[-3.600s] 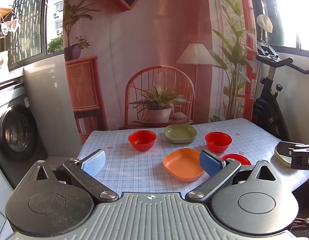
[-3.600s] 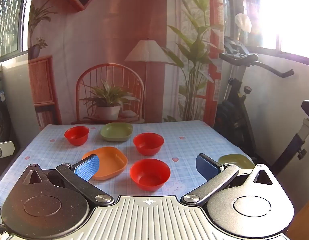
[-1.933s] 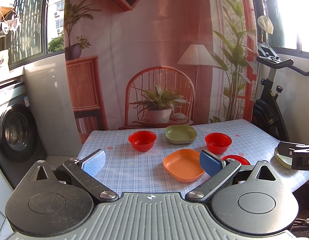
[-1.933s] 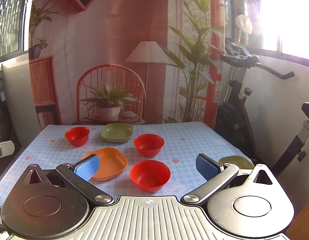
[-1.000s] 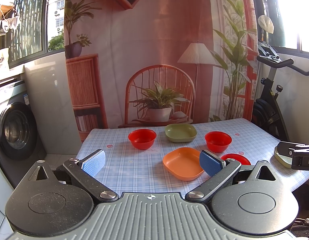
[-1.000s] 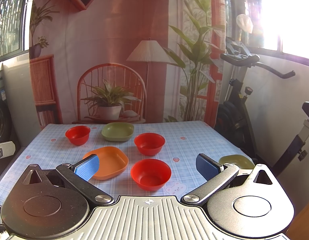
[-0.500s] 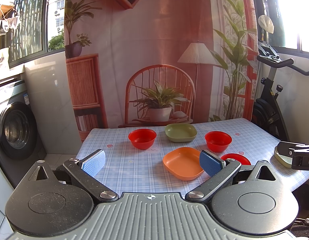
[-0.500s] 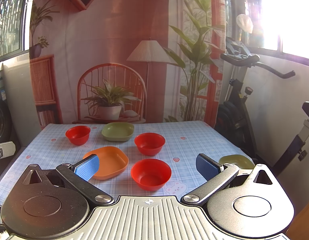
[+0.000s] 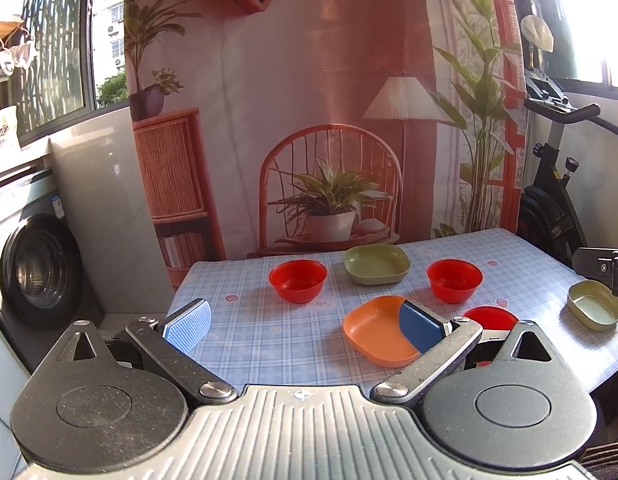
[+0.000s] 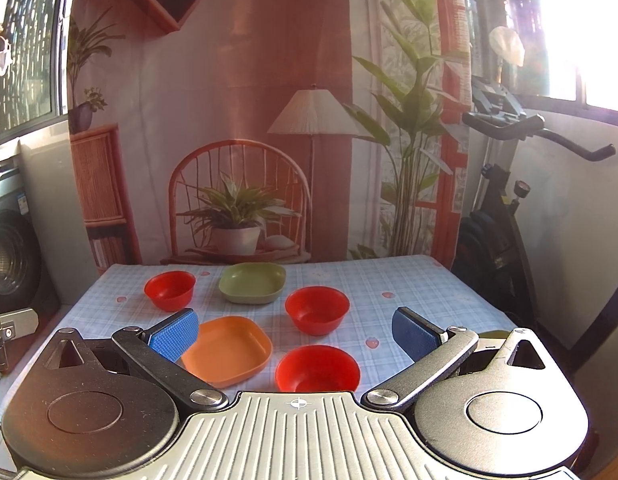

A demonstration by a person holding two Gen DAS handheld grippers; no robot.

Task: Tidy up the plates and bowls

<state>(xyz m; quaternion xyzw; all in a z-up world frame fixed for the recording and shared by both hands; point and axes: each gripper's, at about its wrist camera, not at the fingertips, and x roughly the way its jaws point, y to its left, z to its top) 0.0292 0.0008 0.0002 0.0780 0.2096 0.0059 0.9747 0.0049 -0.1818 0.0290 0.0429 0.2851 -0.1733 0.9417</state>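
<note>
Both tongs, left (image 9: 303, 322) and right (image 10: 295, 334), are hanging released; the right should be straddling the nearest red bowl's (image 10: 317, 368) rim squarely before clenching.

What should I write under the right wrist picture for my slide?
Open right gripper hovers above a checked table holding three red bowls, an orange plate and a green plate.

A printed backdrop (image 9: 309, 120) showing a rattan chair, potted plant and floor lamp hangs behind the far edge of the desk (image 9: 269, 344), which wears a blue checked cloth. A washing machine (image 9: 33, 272) stands beyond its left edge under a barred window (image 9: 53, 40); an exercise bike (image 10: 505, 200) stands past its right edge, beside a sun-glared window (image 10: 581, 40).
</note>
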